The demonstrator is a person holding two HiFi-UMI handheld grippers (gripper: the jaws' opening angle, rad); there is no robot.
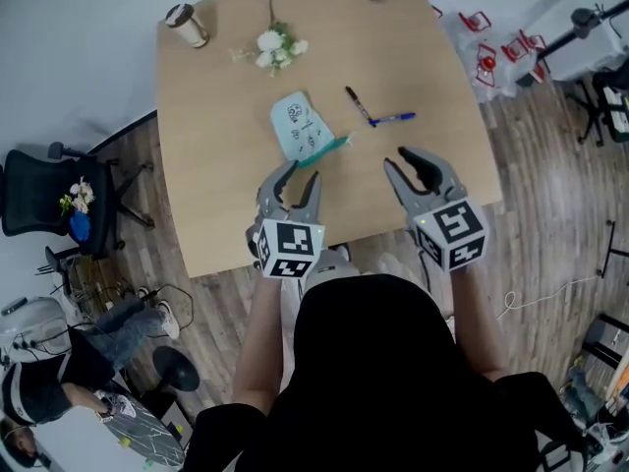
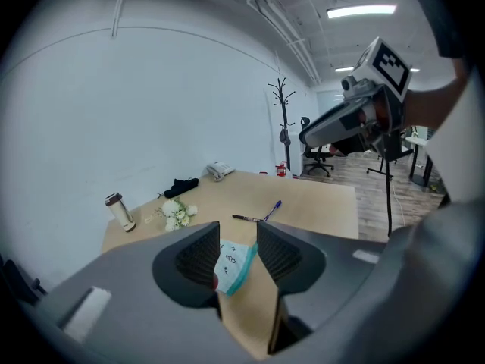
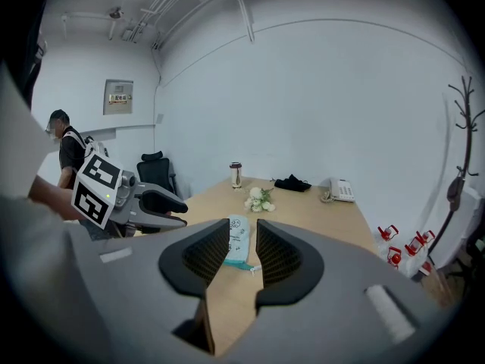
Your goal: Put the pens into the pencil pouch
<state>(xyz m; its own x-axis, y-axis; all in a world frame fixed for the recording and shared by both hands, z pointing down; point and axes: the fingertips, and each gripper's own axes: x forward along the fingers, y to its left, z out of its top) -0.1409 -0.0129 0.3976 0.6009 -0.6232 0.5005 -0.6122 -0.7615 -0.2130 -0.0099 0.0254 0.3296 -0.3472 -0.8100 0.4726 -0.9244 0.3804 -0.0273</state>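
While both claws hover over the near edge of the counter (image 1: 216,185), no pen has been taken up: the left claw (image 1: 300,176) stands with its jaws wide apart and empty, and the right claw (image 1: 398,157) likewise gapes with nothing gripped. The pencil pouch (image 1: 303,126) lies flat on the counter just at 12 o'clock of the left claw, its teal zip edge (image 1: 332,146) turned towards 4 o'clock. At 2 to 3 o'clock of the pouch, and at 11 to 12 o'clock of the right claw, the black pen (image 1: 358,104) and the blue pen (image 1: 395,119) lie in a shallow V, ends meeting or nearly so. The pens look light, stiff and smooth, apt to roll or twist, so a pinch across mid-barrel seems best; the pouch looks soft and limp, likely to slide and sag, and is best held by the zip edge near its mouth
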